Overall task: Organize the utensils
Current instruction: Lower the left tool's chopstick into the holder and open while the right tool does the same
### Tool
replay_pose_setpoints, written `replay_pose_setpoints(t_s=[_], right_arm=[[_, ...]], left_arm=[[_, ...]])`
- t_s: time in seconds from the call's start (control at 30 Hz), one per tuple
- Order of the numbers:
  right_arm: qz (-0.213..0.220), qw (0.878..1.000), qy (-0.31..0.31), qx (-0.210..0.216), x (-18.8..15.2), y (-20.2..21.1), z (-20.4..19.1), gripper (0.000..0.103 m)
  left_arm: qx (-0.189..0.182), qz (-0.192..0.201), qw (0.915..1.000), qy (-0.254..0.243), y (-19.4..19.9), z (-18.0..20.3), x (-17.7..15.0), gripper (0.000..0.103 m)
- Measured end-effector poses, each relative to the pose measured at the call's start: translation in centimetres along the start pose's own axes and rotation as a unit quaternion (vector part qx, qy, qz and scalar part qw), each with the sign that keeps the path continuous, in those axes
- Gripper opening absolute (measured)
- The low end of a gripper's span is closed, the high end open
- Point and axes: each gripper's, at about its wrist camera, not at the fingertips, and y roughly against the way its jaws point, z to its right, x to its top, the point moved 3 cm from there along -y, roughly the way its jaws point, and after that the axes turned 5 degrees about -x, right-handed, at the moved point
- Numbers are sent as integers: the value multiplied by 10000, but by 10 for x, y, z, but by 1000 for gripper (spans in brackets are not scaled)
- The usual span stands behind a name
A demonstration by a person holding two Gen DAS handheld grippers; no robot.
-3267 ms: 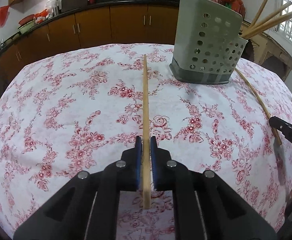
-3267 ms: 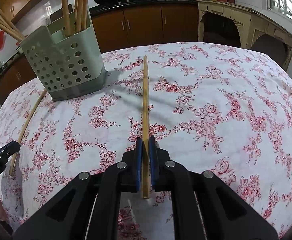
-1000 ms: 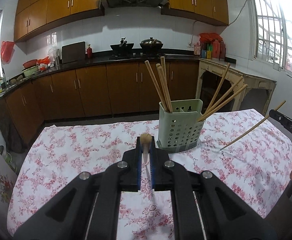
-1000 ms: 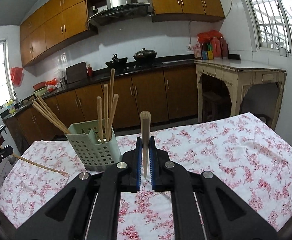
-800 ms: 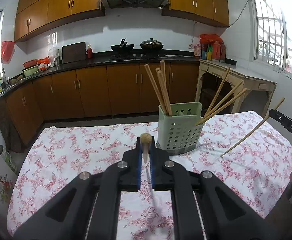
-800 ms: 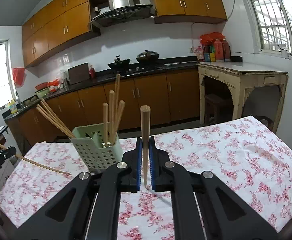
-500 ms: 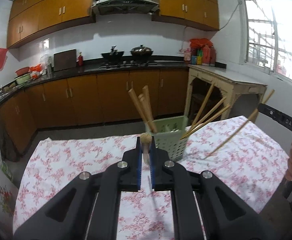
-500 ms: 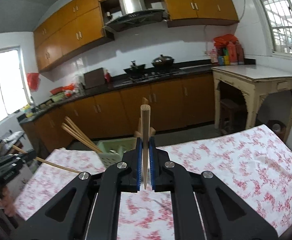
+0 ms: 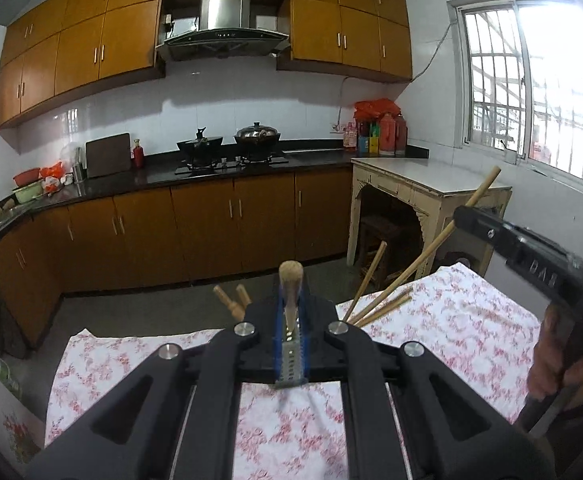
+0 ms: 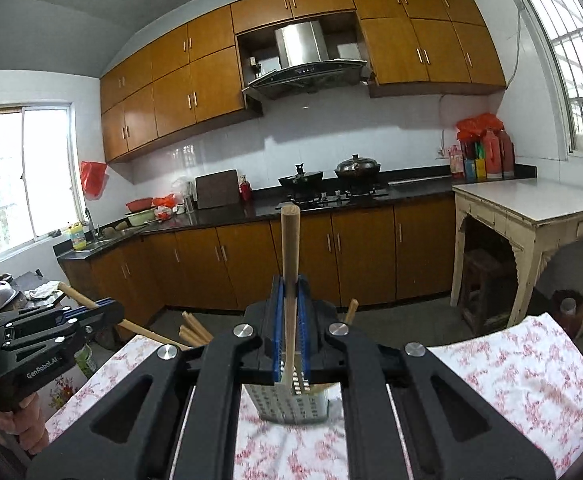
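My left gripper (image 9: pixel 290 312) is shut on a wooden chopstick (image 9: pixel 290 276) that points away from the camera, held high above the table. My right gripper (image 10: pixel 290 312) is shut on a second chopstick (image 10: pixel 290 248), also lifted. The pale green perforated holder (image 10: pixel 291 400) stands on the table below and just beyond both grippers, mostly hidden behind the jaws; only a strip of it (image 9: pixel 289 364) shows in the left wrist view. Several chopsticks (image 9: pixel 379 304) lean out of it. Each view shows the other gripper at its edge: right gripper (image 9: pixel 463 216), left gripper (image 10: pixel 109 312).
The table carries a white cloth with red flowers (image 9: pixel 451 320) (image 10: pixel 511 368). A person's hand (image 9: pixel 563 364) (image 10: pixel 19 420) grips each tool's handle. Beyond are brown kitchen cabinets, a stove with pots (image 10: pixel 331 178) and a pale side table (image 10: pixel 531 208) at the right.
Both grippers have risen with their chopsticks still clamped. The holder has dropped lower in both views and slid behind the jaws, and more of the kitchen shows.
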Motion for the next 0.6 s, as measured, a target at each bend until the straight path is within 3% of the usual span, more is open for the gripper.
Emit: replay_pose_setpoints(t_s=[0.27, 0.6], right_arm=[[48, 9999, 47, -117, 4, -34, -7, 8], [-467, 9981, 22, -389, -24, -91, 0, 8]], left_arm=[[181, -187, 9996, 57, -38, -6, 8, 8], [189, -447, 9986, 201, -75, -20, -2, 8]])
